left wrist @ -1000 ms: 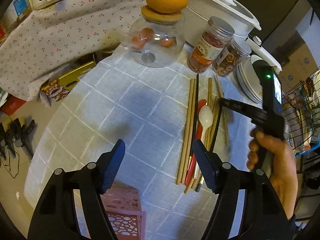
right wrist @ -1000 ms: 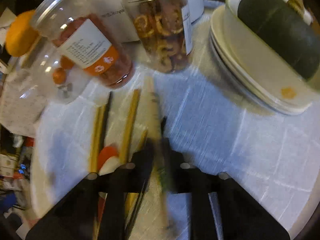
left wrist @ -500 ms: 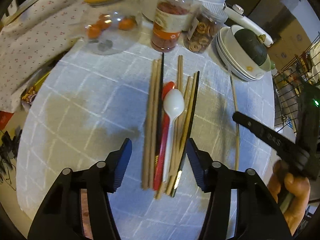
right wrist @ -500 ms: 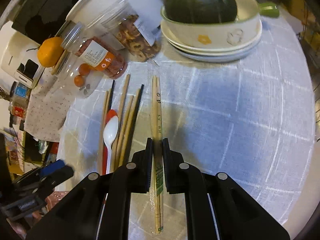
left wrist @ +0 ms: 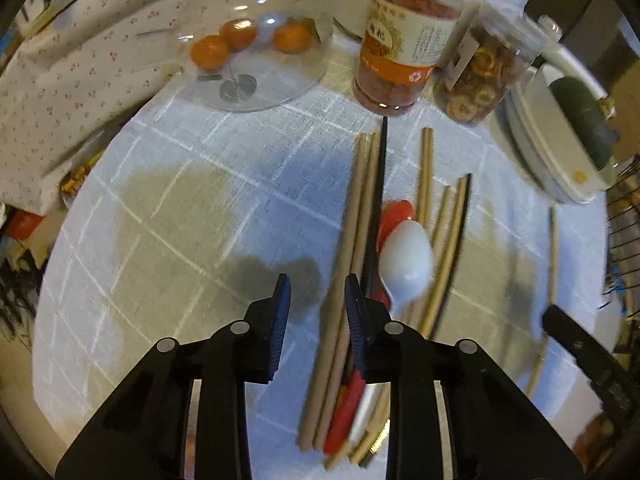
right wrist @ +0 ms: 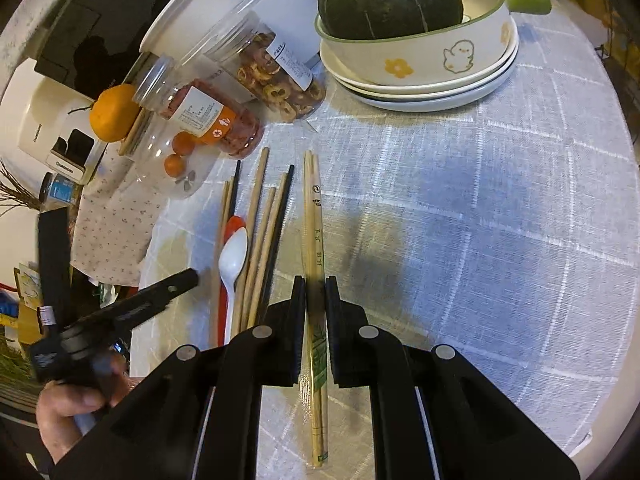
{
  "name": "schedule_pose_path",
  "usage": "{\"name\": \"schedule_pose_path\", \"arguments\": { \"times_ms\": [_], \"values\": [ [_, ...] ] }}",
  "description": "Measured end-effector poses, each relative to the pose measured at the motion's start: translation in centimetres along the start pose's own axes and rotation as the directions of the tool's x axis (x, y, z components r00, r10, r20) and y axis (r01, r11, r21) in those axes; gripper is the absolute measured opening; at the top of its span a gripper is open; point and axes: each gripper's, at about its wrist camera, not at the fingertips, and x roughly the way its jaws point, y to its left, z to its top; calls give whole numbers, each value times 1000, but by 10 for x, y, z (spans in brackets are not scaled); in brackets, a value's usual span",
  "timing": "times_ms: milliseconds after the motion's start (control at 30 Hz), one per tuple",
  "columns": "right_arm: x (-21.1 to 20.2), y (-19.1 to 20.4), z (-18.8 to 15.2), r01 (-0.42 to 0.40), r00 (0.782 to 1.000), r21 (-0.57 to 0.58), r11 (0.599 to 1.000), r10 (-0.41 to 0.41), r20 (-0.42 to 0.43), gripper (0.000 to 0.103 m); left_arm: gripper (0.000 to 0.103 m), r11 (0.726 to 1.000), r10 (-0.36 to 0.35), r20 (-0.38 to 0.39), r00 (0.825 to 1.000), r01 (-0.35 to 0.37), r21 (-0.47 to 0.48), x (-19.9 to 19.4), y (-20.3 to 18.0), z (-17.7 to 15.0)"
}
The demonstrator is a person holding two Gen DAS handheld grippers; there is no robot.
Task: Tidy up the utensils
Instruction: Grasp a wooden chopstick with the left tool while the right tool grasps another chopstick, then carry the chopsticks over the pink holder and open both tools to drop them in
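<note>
A bundle of wooden and black chopsticks lies on the white checked cloth with a white spoon and a red spoon on it. My left gripper is open, low over the cloth, its right finger at the bundle's left side. The bundle also shows in the right wrist view. My right gripper is shut on a wrapped pair of bamboo chopsticks, held to the right of the bundle.
Behind the bundle stand a glass jar with small oranges, a red-filled jar and a jar of dried rings. Stacked plates with a bowl holding a green squash sit at the back right. A floral cloth lies left.
My left gripper has come down closer to the bundle and its jaws have narrowed. My right gripper has drawn the wrapped chopsticks slightly nearer, still beside the bundle.
</note>
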Motion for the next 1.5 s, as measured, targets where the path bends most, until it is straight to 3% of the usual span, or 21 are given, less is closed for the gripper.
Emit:
{"name": "schedule_pose_path", "arguments": {
  "times_ms": [67, 233, 300, 367, 567, 633, 767, 867, 1033, 1167, 1300, 1400, 1500],
  "values": [
    [0, 1, 0, -7, 1000, 2, 1000, 7, 1, 10, 25, 1000, -20, -33, 999, 20, -5, 12, 1, 1],
    [0, 2, 0, -8, 1000, -4, 1000, 8, 2, 11, 21, 1000, 5, -10, 1000, -5, 9, 16, 10, 9],
    [1, 3, 0, -7, 1000, -3, 1000, 7, 3, 10, 10, 1000, -13, -39, 999, 13, 13, 22, 14, 9],
    [1, 3, 1, -6, 1000, 0, 1000, 6, 4, 11, 7, 999, -12, -18, 1000, 13, 47, 21, 16, 9],
    [9, 8, -1, -10, 1000, -18, 1000, 10, -26, 10, 6, 998, -6, -17, 1000, 7, 62, 14, 22, 0],
    [9, 9, -1, -6, 1000, -18, 1000, 5, -29, 10, 6, 997, -22, 32, 999, 19, 75, -6, 21, -8],
    [0, 13, 0, -12, 1000, -12, 1000, 12, -12, 10, 6, 987, -139, 124, 983, 126, 103, -66, 32, -31],
    [-9, 27, -2, -12, 1000, -36, 999, 12, 5, 10, 6, 976, -196, 241, 951, 165, 142, -116, 36, -53],
    [-27, 69, -19, 14, 1000, -110, 994, -11, 28, 10, 6, 970, -239, 473, 848, 191, 149, -191, 80, -92],
    [-51, 103, -44, -4, 994, -149, 989, 20, 107, 10, 6, 965, -256, 617, 745, 230, 122, -202, 126, -108],
    [-63, 135, -72, -56, 977, -125, 991, 80, 198, 10, 6, 938, -318, 664, 677, 325, 118, -193, 150, -111],
    [-75, 169, -99, -95, 951, -167, 981, 139, 276, 10, 6, 930, -331, 673, 661, 348, 115, -194, 153, -127],
    [-82, 194, -126, -105, 919, -218, 970, 179, 352, 10, 6, 942, -304, 700, 647, 316, 117, -191, 146, -135]
  ]
}}
